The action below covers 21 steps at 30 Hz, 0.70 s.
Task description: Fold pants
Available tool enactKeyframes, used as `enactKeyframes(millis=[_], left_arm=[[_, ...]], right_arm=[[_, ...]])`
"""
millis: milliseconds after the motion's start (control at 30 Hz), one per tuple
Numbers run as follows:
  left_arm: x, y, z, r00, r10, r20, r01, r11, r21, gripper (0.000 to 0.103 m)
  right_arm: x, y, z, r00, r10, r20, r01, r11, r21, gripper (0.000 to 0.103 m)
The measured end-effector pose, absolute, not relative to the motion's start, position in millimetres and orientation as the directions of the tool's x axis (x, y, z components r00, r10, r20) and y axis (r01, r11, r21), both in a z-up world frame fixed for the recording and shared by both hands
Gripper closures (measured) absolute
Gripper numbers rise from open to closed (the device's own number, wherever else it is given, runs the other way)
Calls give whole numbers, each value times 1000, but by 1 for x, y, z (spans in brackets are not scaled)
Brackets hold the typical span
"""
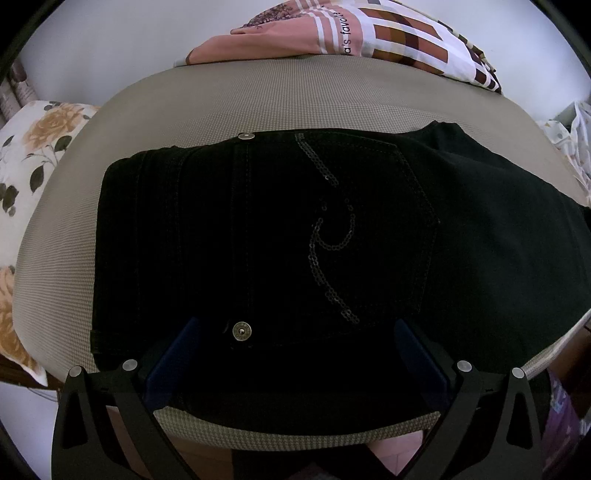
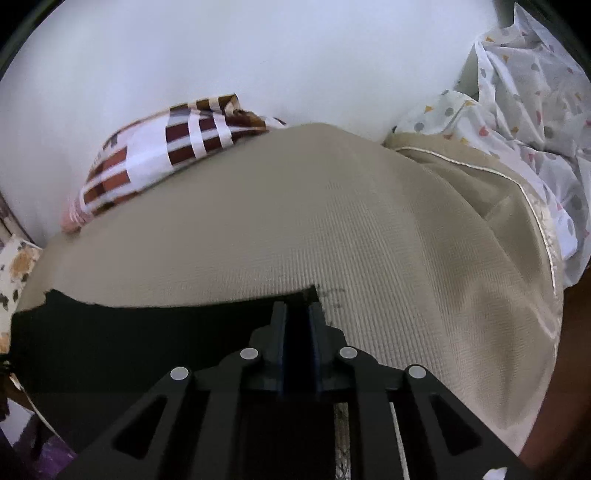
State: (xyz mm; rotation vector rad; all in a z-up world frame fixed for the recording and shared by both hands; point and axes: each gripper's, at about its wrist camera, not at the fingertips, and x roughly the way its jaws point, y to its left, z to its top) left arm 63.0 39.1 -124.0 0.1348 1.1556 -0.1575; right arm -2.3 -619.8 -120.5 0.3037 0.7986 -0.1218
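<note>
Black pants (image 1: 332,229) lie flat on a beige woven cushion (image 1: 221,103), with a sequined back pocket (image 1: 332,236) facing up and a metal button (image 1: 242,330) at the near edge. My left gripper (image 1: 295,332) hovers over that near edge, open wide, with one blue finger on each side of the button area. In the right wrist view the pants leg (image 2: 147,332) stretches leftward. My right gripper (image 2: 297,319) stands at its end corner, its jaws narrow with black cloth pinched between them.
A pink and brown checked cloth (image 1: 369,33) lies at the cushion's far edge. A floral pillow (image 1: 40,155) sits at the left. White bedding with coloured spots (image 2: 524,110) is piled at the right. A white wall (image 2: 258,55) stands behind.
</note>
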Motion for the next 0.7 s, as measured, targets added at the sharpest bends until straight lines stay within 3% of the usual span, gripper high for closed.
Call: enactKeyframes(millis=[100, 167, 300, 467, 700], left_arm=[[63, 39, -124, 395, -51, -917, 191, 981, 28, 0], [64, 40, -125, 394, -48, -918, 189, 982, 30, 0], [66, 40, -124, 388, -45, -920, 187, 982, 31, 0], [68, 39, -124, 389, -34, -921, 183, 982, 41, 0], [71, 38, -125, 379, -31, -925, 181, 983, 42, 0]], right_arm=[[11, -616, -120, 679, 35, -734, 166, 966, 200, 86], [21, -615, -124, 655, 14, -756, 155, 976, 153, 79], [28, -616, -135, 618, 57, -784, 109, 982, 157, 78], [11, -588, -135, 611, 66, -789, -23, 998, 66, 89], [7, -592, -138, 614, 57, -787, -5, 998, 68, 91]])
